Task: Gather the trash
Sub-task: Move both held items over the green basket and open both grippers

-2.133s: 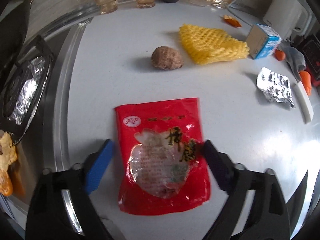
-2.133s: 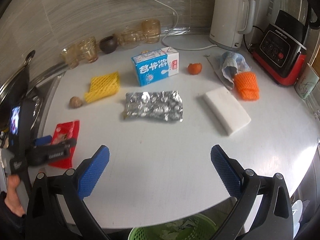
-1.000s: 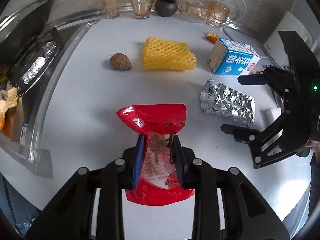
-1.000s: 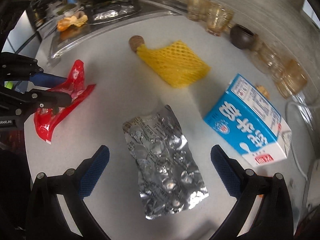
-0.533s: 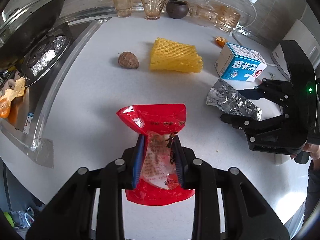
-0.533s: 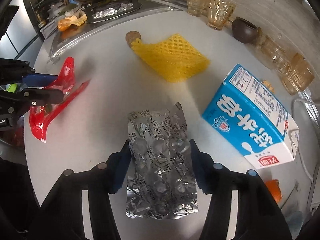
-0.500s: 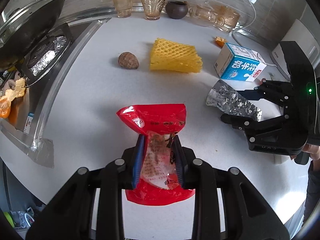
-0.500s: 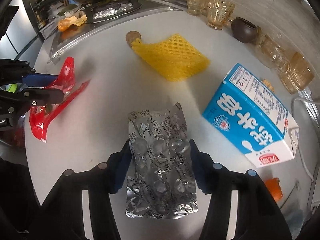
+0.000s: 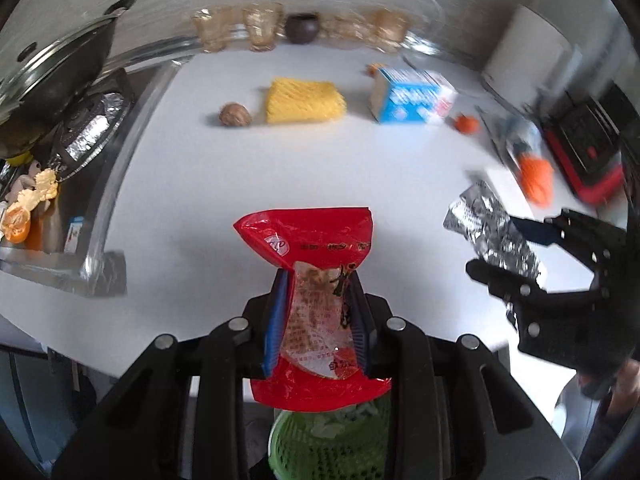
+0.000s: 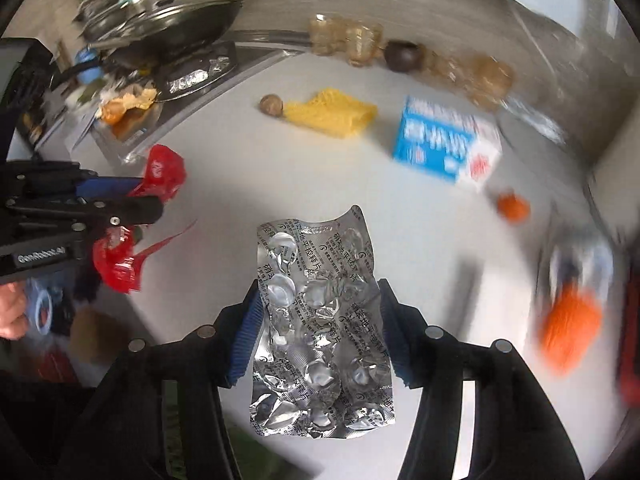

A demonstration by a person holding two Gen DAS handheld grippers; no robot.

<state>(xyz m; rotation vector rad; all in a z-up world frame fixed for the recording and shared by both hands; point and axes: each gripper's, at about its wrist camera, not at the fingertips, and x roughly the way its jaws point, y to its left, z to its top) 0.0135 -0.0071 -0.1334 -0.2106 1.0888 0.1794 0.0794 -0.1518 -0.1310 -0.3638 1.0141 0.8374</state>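
The left claw [image 9: 318,312] is closed on the red snack bag [image 9: 312,240], with its 2 blue pads pressing the clear middle part of the bag from both sides. The bag is lifted off the white counter [image 9: 200,184], and its lower edge hangs just above a green basket [image 9: 332,440] that shows under the claw. The right claw [image 10: 320,328] grips the silver blister sheet [image 10: 320,320] by its 2 long edges, about half open because the sheet is wide. The sheet is also off the counter and stands up between the pads. In the left wrist view the right claw is at the right side, well apart from the red bag. On the counter lie a yellow foam net [image 9: 306,100], a small brown nut [image 9: 236,115] just beside it, a blue and white milk carton [image 9: 412,98], a small orange fruit [image 9: 467,123] and an orange foam net [image 9: 536,178]. Several glasses [image 9: 236,30] and a dark bowl [image 9: 303,28] stand along the wall. The far things are blurred.
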